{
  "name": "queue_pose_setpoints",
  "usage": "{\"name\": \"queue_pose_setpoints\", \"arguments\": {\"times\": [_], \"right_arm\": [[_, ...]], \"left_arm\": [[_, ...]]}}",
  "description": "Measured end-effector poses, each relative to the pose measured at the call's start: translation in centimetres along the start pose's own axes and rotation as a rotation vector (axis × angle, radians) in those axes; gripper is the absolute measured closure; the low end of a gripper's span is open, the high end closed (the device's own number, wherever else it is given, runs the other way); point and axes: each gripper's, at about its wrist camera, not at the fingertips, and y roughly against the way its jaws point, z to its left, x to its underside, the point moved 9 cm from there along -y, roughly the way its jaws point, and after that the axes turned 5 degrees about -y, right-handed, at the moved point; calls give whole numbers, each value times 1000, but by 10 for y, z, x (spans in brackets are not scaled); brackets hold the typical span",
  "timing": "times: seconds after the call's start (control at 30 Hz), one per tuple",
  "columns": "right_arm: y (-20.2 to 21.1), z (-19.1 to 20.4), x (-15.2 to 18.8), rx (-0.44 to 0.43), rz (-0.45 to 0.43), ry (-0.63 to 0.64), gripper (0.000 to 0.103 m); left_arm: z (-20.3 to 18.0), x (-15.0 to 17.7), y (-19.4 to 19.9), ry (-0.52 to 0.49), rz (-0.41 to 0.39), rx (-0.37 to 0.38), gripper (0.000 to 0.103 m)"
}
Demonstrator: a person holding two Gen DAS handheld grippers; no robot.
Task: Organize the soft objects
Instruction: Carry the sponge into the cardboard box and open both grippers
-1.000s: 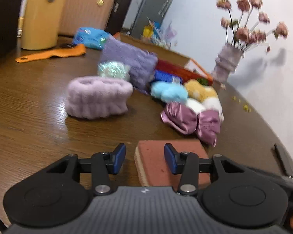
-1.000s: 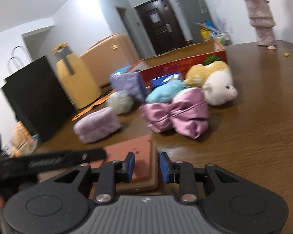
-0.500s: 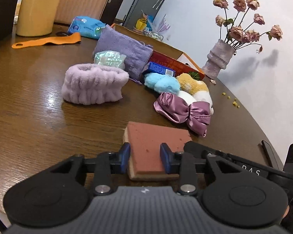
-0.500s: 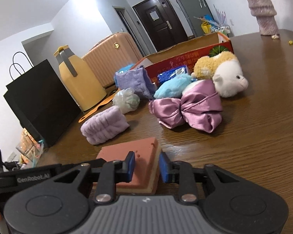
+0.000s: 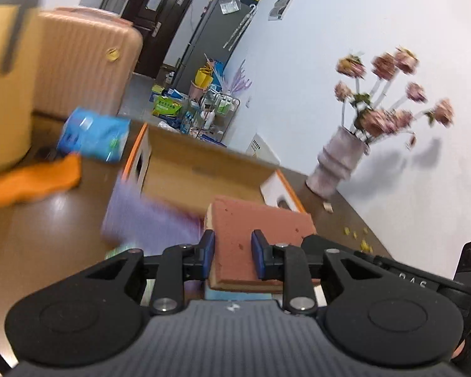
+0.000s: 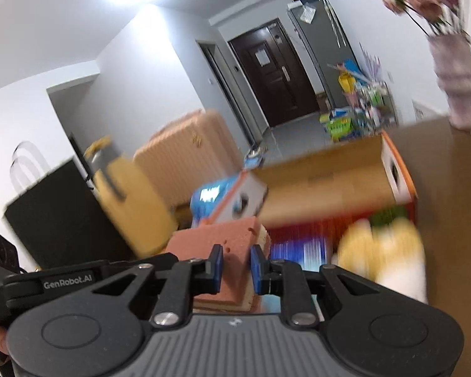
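The cardboard box (image 5: 201,169) sits on the table (image 5: 47,229): suitcase (image 5: 81,72) behind it, vase (image 5: 339,163) to its right, sponge (image 5: 254,232) raised before it.

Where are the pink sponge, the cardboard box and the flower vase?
pink sponge (image 5: 254,220): left wrist view, on its top face beyond the blue pads.
cardboard box (image 6: 323,185): right wrist view, on its brown inner wall.
flower vase (image 5: 337,165): left wrist view, on its ribbed body.
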Motion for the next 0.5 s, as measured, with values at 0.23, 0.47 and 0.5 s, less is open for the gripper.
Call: {"name": "queue_pose_setpoints", "arguments": {"times": [0.23, 0.47, 0.5], "right_arm": [[-155, -48, -104, 48, 119, -133, 85], [-282, -113, -104, 182, 243, -231, 86], [-292, -118, -101, 186, 245, -235, 86]], "left_arm": [[62, -94, -143, 41, 158, -87, 78], [96, -95, -256, -42, 286, -242, 77], [98, -94, -263, -66, 296, -250, 77]]}}
